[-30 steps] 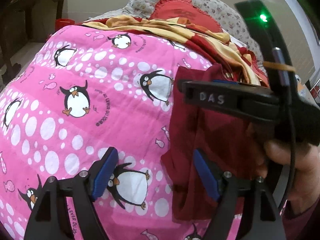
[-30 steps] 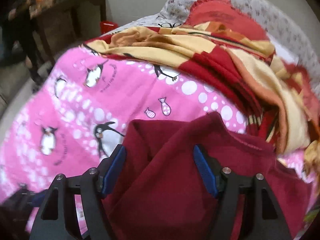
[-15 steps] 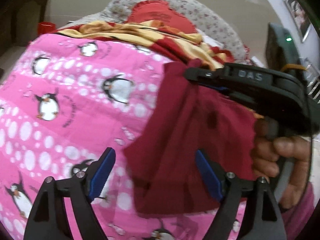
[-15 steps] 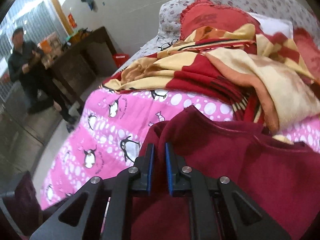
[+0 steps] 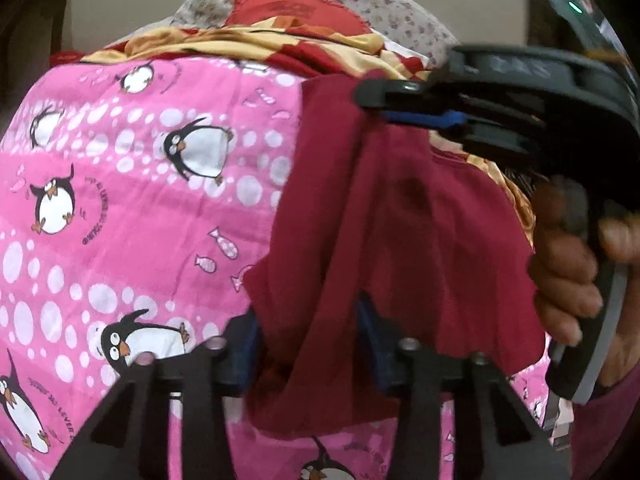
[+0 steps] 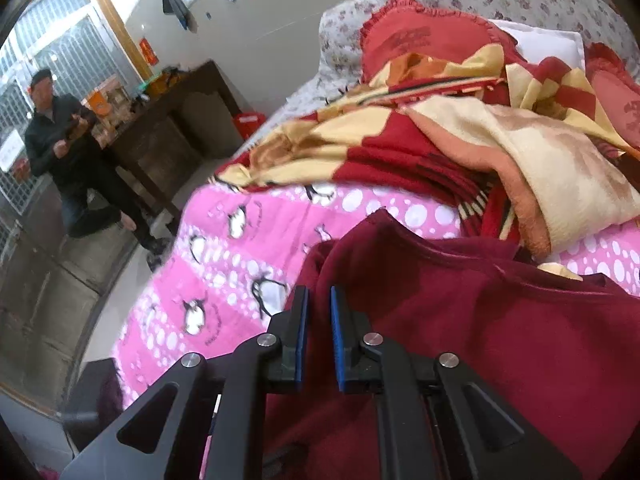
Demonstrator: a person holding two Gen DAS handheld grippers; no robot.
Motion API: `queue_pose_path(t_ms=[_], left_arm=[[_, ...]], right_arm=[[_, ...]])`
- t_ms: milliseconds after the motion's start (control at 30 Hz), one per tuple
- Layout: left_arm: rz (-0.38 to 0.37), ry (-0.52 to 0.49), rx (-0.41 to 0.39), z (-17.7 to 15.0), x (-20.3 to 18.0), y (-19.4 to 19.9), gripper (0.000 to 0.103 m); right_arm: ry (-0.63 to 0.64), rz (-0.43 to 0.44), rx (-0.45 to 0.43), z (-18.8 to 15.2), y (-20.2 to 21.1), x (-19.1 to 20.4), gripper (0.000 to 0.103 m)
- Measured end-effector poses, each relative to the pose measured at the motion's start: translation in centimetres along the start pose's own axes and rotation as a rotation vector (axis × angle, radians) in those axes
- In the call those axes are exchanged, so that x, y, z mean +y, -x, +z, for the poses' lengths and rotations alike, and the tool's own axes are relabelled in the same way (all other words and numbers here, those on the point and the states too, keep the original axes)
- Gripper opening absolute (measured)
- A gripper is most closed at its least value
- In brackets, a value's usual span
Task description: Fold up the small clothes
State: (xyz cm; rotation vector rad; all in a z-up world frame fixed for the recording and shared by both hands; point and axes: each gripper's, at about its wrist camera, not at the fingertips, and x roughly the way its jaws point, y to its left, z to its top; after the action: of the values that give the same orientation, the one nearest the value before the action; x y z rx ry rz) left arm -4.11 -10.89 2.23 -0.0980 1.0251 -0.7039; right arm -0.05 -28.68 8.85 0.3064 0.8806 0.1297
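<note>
A dark red small garment [image 5: 400, 240] hangs over the pink penguin bedcover [image 5: 140, 200]. My right gripper [image 6: 318, 320] is shut on the garment's upper edge [image 6: 460, 320] and holds it up; it also shows in the left wrist view [image 5: 384, 108], pinching the cloth from the right. My left gripper [image 5: 308, 344] has its jaws partly closed around the garment's lower hanging part, the blue pads [image 5: 244, 344] on either side of a fold, with a gap still between them.
A red and yellow blanket [image 6: 440, 140] lies bunched at the head of the bed, with red pillows [image 6: 420, 40] behind. A dark wooden table [image 6: 160, 120] and a seated man [image 6: 60, 132] are at the left, beyond the bed's edge.
The right gripper closed on the garment's edge and lifted it. The left gripper moved in on the hanging cloth and its jaws narrowed around the lower part.
</note>
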Motion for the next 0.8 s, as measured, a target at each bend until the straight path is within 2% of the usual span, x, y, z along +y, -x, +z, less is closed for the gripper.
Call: queue_pose_path(t_ms=[33,67,133,233,300,333,400,433,467,567,667,800], left_arm=[[0.001,-0.003,-0.004,0.0,-0.2,0.2,0.037],[0.000,-0.006,-0.008,0.0,-0.3,0.3,0.036],[-0.001,-0.011,-0.014,-0.1,-0.6,0.3,0.036],[0.002,-0.013,-0.016,-0.2,-0.7,0.4,0.035],[0.007,-0.013,-0.014,-0.2,-0.9,0.3,0.035],[0.011,-0.014,-0.014,-0.3,-0.8,0.4,0.036],[0.029,-0.013,-0.009,-0.3,-0.9,0.3,0.038],[0.030,-0.012,-0.009,-0.7,-0.8,0.8,0.039],[0.028,-0.009,-0.006,-0.9,-0.9,0.9,0.039],[0.011,-0.036,-0.012,-0.9,-2.2,2.4,0.038],[-0.061,-0.117,-0.043,-0.2,-5.6,4.7,0.033],[-0.171,-0.268,-0.063,0.2,-12.5,6.3,0.031]], right_arm=[[0.001,-0.009,0.010,0.1,-0.2,0.2,0.020],[0.003,-0.015,0.018,0.2,-0.4,0.5,0.038],[-0.002,-0.022,0.017,0.4,-0.9,1.0,0.056],[0.012,-0.044,0.034,0.7,-2.3,1.9,0.058],[0.055,-0.091,0.079,0.6,-4.0,2.7,0.058],[0.099,-0.158,0.106,0.3,-5.0,3.1,0.058],[0.130,-0.227,0.117,-0.2,-5.7,3.0,0.043],[0.118,-0.214,0.089,-0.5,-5.0,2.6,0.033],[0.100,-0.187,0.074,-0.6,-4.3,2.1,0.018],[0.026,-0.077,0.023,-0.6,-1.1,0.2,0.012],[-0.003,-0.013,-0.047,-0.7,3.7,-1.7,0.011],[0.003,-0.028,-0.125,-0.8,10.2,-4.8,0.010]])
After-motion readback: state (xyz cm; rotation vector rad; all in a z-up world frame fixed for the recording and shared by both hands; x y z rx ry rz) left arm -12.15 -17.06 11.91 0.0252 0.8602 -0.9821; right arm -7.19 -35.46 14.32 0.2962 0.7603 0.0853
